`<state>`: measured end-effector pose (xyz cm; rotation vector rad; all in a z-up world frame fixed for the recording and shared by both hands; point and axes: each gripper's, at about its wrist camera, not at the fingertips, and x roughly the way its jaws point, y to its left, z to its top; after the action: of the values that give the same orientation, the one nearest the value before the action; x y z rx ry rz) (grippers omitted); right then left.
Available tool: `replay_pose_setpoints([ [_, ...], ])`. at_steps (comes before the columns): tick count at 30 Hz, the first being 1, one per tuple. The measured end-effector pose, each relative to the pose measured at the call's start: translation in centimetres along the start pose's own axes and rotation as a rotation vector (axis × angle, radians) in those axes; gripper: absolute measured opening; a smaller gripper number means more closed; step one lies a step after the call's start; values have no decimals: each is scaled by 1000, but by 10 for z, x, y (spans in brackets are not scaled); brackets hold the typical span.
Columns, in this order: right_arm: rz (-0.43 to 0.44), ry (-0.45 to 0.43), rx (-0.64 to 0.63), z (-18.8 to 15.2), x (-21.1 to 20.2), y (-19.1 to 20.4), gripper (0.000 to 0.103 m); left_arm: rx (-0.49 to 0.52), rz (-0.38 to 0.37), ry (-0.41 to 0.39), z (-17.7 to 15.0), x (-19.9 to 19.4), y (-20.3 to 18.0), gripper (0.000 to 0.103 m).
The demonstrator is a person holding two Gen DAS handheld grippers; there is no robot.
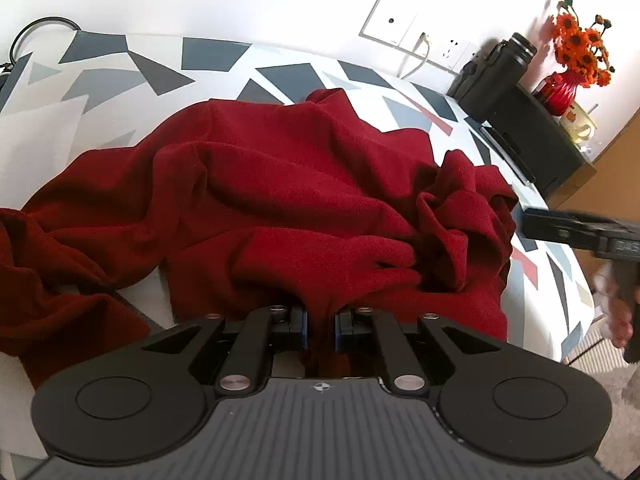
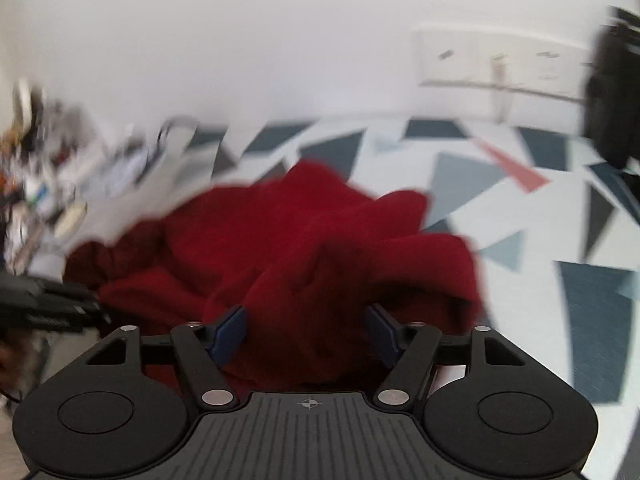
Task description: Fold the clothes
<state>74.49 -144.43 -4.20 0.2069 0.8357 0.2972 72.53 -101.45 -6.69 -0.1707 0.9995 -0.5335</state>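
A dark red garment [image 1: 280, 200] lies crumpled in deep folds on a table under a white cloth with grey and red shapes [image 1: 224, 64]. My left gripper [image 1: 320, 328] is shut on a bunched fold at the garment's near edge, the cloth pinched between its blue pads. In the blurred right wrist view my right gripper [image 2: 306, 332] is open, its blue pads wide apart just above the red garment [image 2: 320, 232] and pressing on nothing. The right gripper [image 1: 580, 232] also shows at the right edge of the left wrist view, off the garment's right side. The left gripper [image 2: 52, 304] shows at far left.
A black box [image 1: 532, 136] with a dark flask [image 1: 516, 56] and a red vase of orange flowers [image 1: 576, 60] stands at the table's far right. Wall sockets [image 1: 412, 32] with a white cable sit behind. Blurred clutter [image 2: 48, 184] lies far left. A hand [image 1: 620, 320] grips the right handle.
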Motion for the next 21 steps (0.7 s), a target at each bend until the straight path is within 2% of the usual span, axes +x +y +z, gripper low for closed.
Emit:
replay_pose_setpoints([
  [3,3,27,76,-15,-17,-23,59,-1,-23,-5,4,1,3,11],
  [5,-13,90,118,-31,-12,-31,52,6,-45,-17,7,0,5,11],
  [7,-61,129,153,-47,0,-33,51,28,-57,-25,12,-2,4,11],
  [10,-102,101,249,-62,14,-38,51,52,-74,-31,15,-5,3,11],
  [13,-60,43,319,-61,24,-45,48,78,-83,-29,12,-6,0,11],
  [14,-50,41,317,-58,27,-46,35,85,-81,-28,11,-7,-1,11],
  [15,-56,51,298,-54,29,-46,14,89,-79,-27,9,-7,-2,11],
  [16,-66,62,275,-50,30,-46,7,90,-78,-28,8,-9,-2,11],
  [18,-80,38,272,-38,23,-50,6,88,-81,-32,8,-12,-2,11],
  [21,-132,-93,275,-7,-8,-54,1,98,-91,-50,16,-13,-7,11],
])
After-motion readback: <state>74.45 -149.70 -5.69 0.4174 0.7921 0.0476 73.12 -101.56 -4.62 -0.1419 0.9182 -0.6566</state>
